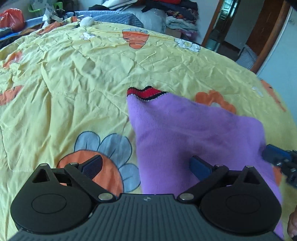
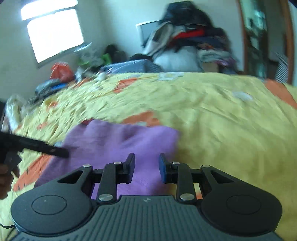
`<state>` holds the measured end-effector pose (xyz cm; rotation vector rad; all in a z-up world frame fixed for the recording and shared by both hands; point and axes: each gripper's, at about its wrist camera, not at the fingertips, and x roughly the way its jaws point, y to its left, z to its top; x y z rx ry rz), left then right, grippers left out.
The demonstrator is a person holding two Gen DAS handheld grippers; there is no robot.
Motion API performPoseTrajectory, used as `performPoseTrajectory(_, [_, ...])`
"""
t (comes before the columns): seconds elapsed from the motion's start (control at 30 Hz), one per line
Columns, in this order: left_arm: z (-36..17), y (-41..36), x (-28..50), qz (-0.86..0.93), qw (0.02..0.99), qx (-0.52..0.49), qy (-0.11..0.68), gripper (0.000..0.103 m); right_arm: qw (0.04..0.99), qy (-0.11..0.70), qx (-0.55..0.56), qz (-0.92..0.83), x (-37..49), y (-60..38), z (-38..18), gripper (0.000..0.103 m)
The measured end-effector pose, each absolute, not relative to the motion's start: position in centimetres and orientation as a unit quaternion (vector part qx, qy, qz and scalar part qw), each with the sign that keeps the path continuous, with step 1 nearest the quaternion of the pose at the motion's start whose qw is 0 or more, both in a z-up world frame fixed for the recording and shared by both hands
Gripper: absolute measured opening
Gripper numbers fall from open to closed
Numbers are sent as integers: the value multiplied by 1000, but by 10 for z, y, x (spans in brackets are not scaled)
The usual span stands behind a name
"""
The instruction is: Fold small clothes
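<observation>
A small purple knit garment (image 1: 194, 133) with a red and black trimmed edge (image 1: 146, 92) lies on the yellow bedspread (image 1: 74, 83). My left gripper (image 1: 146, 166) hovers over its near left part with jaws wide open; one finger is over the sheet, the other over the purple cloth. My right gripper (image 2: 146, 166) stands over the garment's (image 2: 120, 140) near right edge, jaws a little apart and nothing pinched between them. In the left wrist view it shows at the right edge (image 1: 276, 157), touching the cloth's side. The right wrist view is blurred.
The bedspread carries orange and blue flower prints (image 1: 104, 148). Piles of clothes (image 1: 167, 11) stand behind the bed, an orange bag (image 1: 13, 18) at the far left, a wooden door frame (image 1: 269, 37) to the right. A hand (image 2: 5, 178) shows at the left edge.
</observation>
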<state>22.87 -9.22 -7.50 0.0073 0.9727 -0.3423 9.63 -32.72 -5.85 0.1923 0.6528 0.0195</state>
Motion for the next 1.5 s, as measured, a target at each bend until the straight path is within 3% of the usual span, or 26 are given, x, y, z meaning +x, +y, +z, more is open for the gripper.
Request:
performPoseTrajectory(0.1, [-82, -95, 232, -155, 868, -1, 473, 103, 935, 349, 41, -38, 122, -319, -74, 29])
performPoseTrajectory(0.13, [-83, -95, 232, -156, 868, -2, 471, 103, 935, 349, 47, -49, 127, -325, -75, 45])
performPoseTrajectory(0.17, [-85, -94, 232, -158, 868, -4, 470, 103, 931, 356, 47, -68, 131, -330, -76, 73])
performPoseTrajectory(0.2, [-86, -93, 232, -161, 867, -8, 471, 103, 929, 360, 45, -77, 131, -335, -74, 81])
performPoseTrajectory(0.53, [-89, -90, 231, -179, 867, -13, 464, 103, 952, 306, 21, -1, 42, -280, -46, 78])
performPoseTrajectory(0.67, [-88, -89, 230, -181, 866, -16, 466, 103, 928, 371, -39, -4, 47, -263, -75, 77])
performPoseTrajectory(0.87, [-82, -60, 199, -212, 848, -52, 483, 103, 935, 353, -5, -15, 17, -274, -62, 79])
performPoseTrajectory(0.93, [-83, -46, 177, -236, 840, -61, 485, 103, 941, 340, -5, 11, -1, -260, -57, 66])
performPoseTrajectory(0.97, [-84, -40, 164, -245, 837, -65, 485, 103, 942, 335, -11, 20, -10, -252, -57, 48])
performPoseTrajectory(1.0, [-84, -36, 151, -252, 836, -66, 483, 102, 942, 335, -15, 26, -15, -246, -58, 44])
performPoseTrajectory(1.27, [-94, -53, 55, -290, 847, 112, 432, 102, 933, 358, -14, 14, -42, -251, -81, 40])
performPoseTrajectory(1.5, [-83, -44, 67, -290, 839, 51, 457, 100, 950, 313, -4, 21, -21, -267, -60, 41])
